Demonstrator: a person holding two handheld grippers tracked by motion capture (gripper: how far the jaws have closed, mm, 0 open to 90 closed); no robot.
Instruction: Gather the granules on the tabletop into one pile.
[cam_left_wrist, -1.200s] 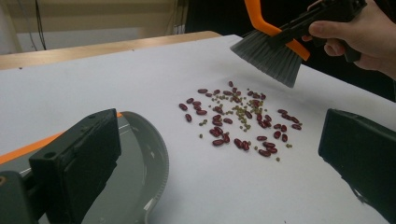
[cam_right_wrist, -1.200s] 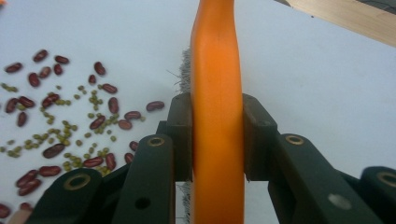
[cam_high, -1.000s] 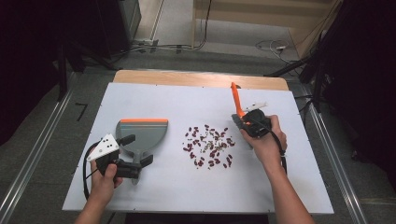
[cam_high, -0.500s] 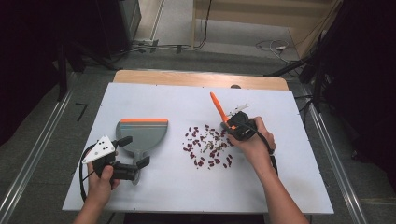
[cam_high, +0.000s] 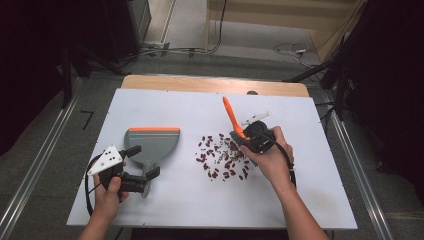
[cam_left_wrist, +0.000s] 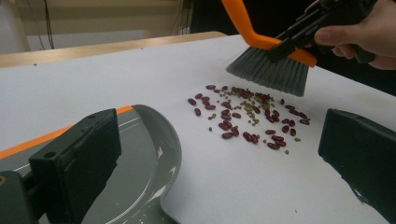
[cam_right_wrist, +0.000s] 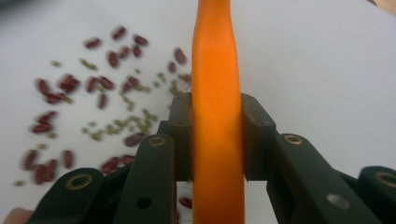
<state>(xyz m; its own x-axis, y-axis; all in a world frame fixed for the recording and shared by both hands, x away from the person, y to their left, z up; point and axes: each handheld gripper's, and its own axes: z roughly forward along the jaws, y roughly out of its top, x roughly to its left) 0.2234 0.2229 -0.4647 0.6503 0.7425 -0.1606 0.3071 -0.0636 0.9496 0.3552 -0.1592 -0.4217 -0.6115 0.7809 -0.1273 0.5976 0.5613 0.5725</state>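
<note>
I have the brush (cam_high: 235, 122) clamped in my right gripper (cam_high: 250, 139); in the right gripper view the two black jaws press on either side of its orange handle (cam_right_wrist: 217, 116). Over the last second I brought it leftward from the right of centre in the high view, where the handle stood nearly upright, to the right edge of the spilled beans (cam_high: 222, 157), and the handle now leans toward the upper left of the frame. The left gripper view shows the grey bristles (cam_left_wrist: 270, 71) hanging just above the far side of the pile, in the upper right of that picture, not quite touching the table (cam_high: 310, 200) as far as I can tell.

The beans are a loose scatter of dark red kidney-type beans and smaller greenish ones at the middle of the white table, and they look undisturbed compared with a second ago. So I judge the approach is done and the sweep itself has not begun.

My left gripper (cam_high: 142, 167) has barely moved. Its jaws stand apart around the stem of the grey dustpan (cam_high: 152, 145) at centre left, with a gap visible in its own view, so they are not pinched on it. The pan's orange lip (cam_high: 152, 129) faces the top of the frame rather than the beans, so I think it needs gripping and turning before I push anything across.
</note>
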